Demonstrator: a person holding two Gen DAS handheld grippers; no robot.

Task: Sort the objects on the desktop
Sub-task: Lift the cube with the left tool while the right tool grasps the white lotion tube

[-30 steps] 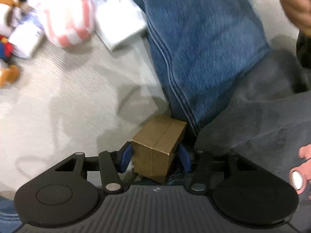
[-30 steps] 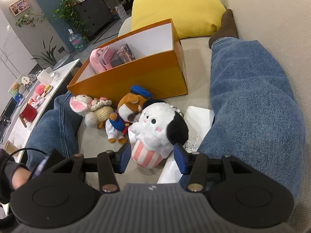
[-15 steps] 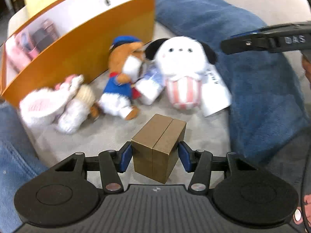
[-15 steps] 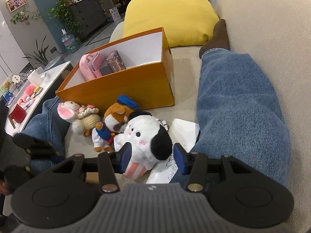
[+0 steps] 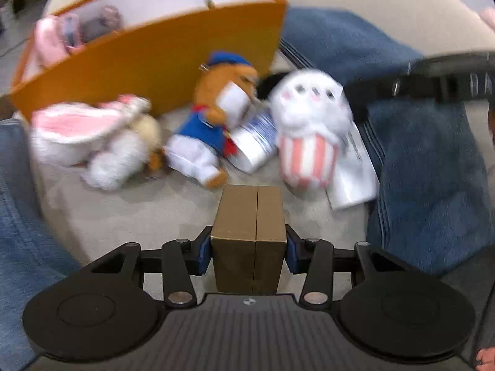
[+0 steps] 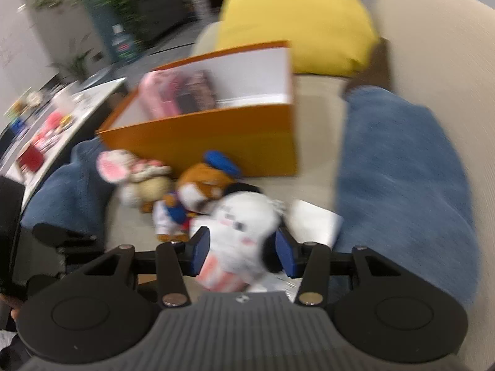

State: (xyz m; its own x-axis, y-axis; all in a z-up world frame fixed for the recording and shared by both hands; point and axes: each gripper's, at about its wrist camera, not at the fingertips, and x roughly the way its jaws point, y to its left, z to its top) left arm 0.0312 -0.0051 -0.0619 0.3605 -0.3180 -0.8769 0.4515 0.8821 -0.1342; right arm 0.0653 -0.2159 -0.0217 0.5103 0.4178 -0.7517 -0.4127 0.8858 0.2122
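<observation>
Left wrist view: beige sofa, brown box between closing jaws; right jaws apart

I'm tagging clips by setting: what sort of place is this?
Probably a home living room: a beige sofa with a yellow cushion, plush toys on the seat, and potted plants beyond.

My left gripper is matte black, with blue pads on its two fingers, silver screws at the linkage pivots, two round discs on a ribbed grey body and a small round mark at its front edge. My right gripper is built the same way. I wear blue jeans with stitched seams.
</observation>
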